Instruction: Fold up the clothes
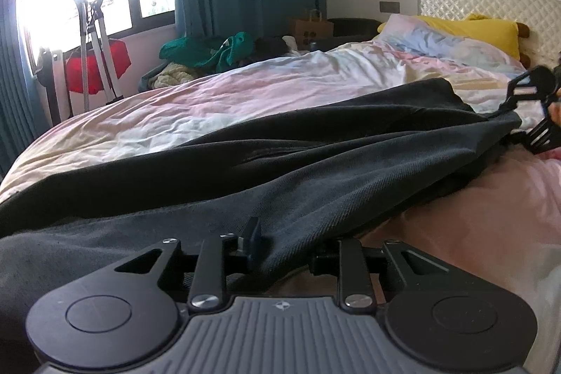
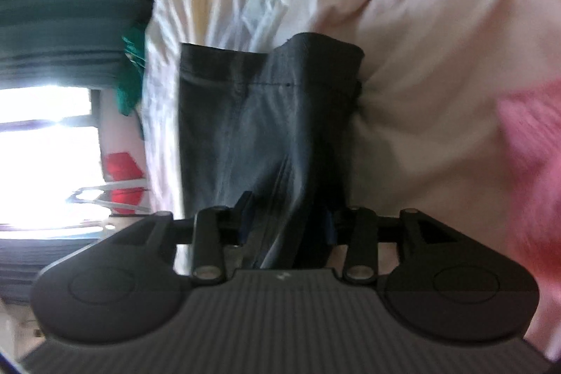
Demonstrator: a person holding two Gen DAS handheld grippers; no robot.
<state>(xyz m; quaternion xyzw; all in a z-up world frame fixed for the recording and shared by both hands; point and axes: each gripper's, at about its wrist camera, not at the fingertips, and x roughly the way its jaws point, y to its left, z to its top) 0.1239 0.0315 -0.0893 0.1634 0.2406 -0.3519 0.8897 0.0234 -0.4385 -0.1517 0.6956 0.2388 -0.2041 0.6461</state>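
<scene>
Left claw [image 1: 280,247] pinching dark cloth [image 1: 280,156] edge | right claw [image 2: 285,219] spread, cloth fold between fingers | bed sheet [image 1: 210,100] bare beyond cloth, near window side

Dark garment [image 1: 280,163]: matt twill-weave cloth. Bedsheet [image 1: 210,100] beneath it: smooth, creased cotton-like cloth. Headboard [image 1: 491,2] beyond garment: quilted, glossy.
</scene>
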